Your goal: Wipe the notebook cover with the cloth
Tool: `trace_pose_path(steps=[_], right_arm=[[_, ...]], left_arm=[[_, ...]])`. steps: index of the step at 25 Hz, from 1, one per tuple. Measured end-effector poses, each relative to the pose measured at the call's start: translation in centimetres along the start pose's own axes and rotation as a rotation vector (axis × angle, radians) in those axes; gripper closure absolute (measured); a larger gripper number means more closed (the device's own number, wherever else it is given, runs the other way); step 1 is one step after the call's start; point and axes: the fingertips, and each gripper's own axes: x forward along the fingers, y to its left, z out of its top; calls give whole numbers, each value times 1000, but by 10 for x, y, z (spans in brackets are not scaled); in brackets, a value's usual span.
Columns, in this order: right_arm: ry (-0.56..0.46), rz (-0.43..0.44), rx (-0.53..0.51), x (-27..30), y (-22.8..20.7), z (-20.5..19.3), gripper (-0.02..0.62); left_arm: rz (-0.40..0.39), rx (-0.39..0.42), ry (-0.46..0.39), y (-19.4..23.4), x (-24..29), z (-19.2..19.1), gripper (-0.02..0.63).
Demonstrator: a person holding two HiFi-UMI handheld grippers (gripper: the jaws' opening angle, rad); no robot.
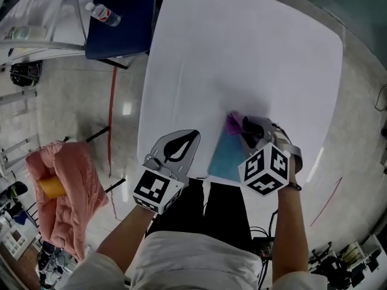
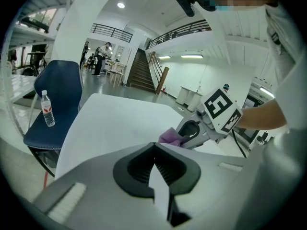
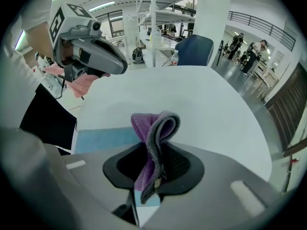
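Two grippers over the near edge of a white table (image 1: pixel 242 53). R gripper (image 1: pixel 248 132) is clenched on a purple cloth (image 1: pixel 233 123). Its own view shows the cloth (image 3: pixel 154 128) pinched between the black pads, folded over at the top, w/ one end hanging below the jaws. It sits above the far right corner of the blue notebook (image 1: pixel 224 157). Can't tell whether cloth and cover actually touch.

Notebook lies flat at the near edge of the table, between the grippers but closer to the R one, its long side running near to far. In the R gripper view it's a blue strip (image 3: pixel 103 138) just left of the cloth.

L gripper (image 1: pixel 192 136) is left of the notebook, by the near left corner of the table. Its jaws are closed tip to tip w/ nothing between them, and only a sliver of white table shows through in its own view (image 2: pixel 154 152).

Far left, off the table, is a dark blue chair (image 1: pixel 118 32) w/ a water bottle (image 1: pixel 104 14) on the seat. Pink bedding (image 1: pixel 66 192) is heaped on the floor, near left.
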Motion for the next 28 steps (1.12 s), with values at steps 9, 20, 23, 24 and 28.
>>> trace_pose_path(steps=[9,20,23,24,28], right_arm=[[40,40,40,5,5,1,483],[43,63,72,2,29,-2,483],[42,65,76,1,32,-3,483],[42,66,78,1,34,-3,483],[45,74,81,1,44,-5,483]], left_arm=[[-18,-6,-11,3,5,7,605],[-46,18,12,-2,0,-3,606],[-49,21,9,-4,-1,-2,606],[-50,22,8,-4,-2,-3,606],[-52,25,4,-7,-6,-6,605]])
